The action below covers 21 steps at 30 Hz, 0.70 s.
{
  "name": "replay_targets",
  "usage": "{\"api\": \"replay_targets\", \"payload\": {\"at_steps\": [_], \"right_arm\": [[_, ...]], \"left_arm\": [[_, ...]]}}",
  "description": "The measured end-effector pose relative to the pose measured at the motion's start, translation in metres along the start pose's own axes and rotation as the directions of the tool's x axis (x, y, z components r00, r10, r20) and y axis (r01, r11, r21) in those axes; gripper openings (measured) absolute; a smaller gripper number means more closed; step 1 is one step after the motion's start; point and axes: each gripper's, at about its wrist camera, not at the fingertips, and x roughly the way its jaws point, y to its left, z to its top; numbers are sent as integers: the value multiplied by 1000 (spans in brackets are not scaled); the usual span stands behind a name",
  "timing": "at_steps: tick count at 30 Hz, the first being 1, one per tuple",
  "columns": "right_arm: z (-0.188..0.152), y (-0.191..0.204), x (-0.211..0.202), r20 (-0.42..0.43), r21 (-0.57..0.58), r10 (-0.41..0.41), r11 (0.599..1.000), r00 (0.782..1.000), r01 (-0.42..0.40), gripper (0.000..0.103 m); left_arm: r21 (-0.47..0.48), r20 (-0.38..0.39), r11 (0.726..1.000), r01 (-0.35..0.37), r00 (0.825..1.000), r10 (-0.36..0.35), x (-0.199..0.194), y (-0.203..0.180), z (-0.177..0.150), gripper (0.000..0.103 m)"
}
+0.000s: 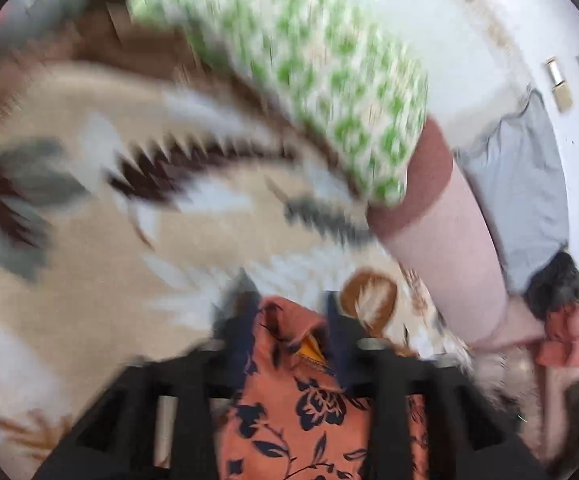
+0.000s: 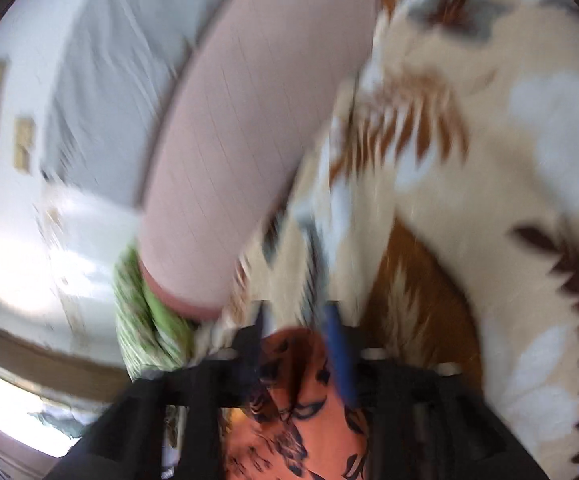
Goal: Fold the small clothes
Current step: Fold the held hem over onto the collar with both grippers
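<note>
Both views are blurred by motion. My left gripper (image 1: 289, 312) is shut on an orange garment with a dark floral print (image 1: 309, 412), which hangs down between its fingers above a beige patterned blanket (image 1: 89, 240). My right gripper (image 2: 297, 320) is shut on the same orange floral garment (image 2: 301, 432), also held above the blanket (image 2: 489, 160). In the left wrist view the right gripper shows far right with orange cloth (image 1: 561, 336) hanging from it.
A person's arm in a pink sleeve (image 1: 449, 260) (image 2: 249, 120) crosses both views. A green and white patterned cloth (image 1: 309, 80) (image 2: 145, 328) lies on the blanket's far side. A white wall (image 1: 469, 20) stands behind.
</note>
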Motion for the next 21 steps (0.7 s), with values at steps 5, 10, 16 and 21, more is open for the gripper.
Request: {"api": "replay_targets", "payload": {"at_steps": [5,10,16,21], "right_arm": [[-10,43,-46,48,-172,-4,985,999,13,84],[-100,83,1,-185,-560,-331,809,925,178,37],[-161,80,70,-195,-712,-554,647,809,272,35],[-136,102,128,-73,-721,-582,592,810,360,35]], "left_arm": [[114,103,993,-36,994,24,-61,-34,-43,61],[129,44,977,-169,985,165,-45,-47,-116,61],[211,-41,948,-238,967,252,-4,-33,-146,61],[258,-13,927,-274,958,287,1,-35,-130,61]]}}
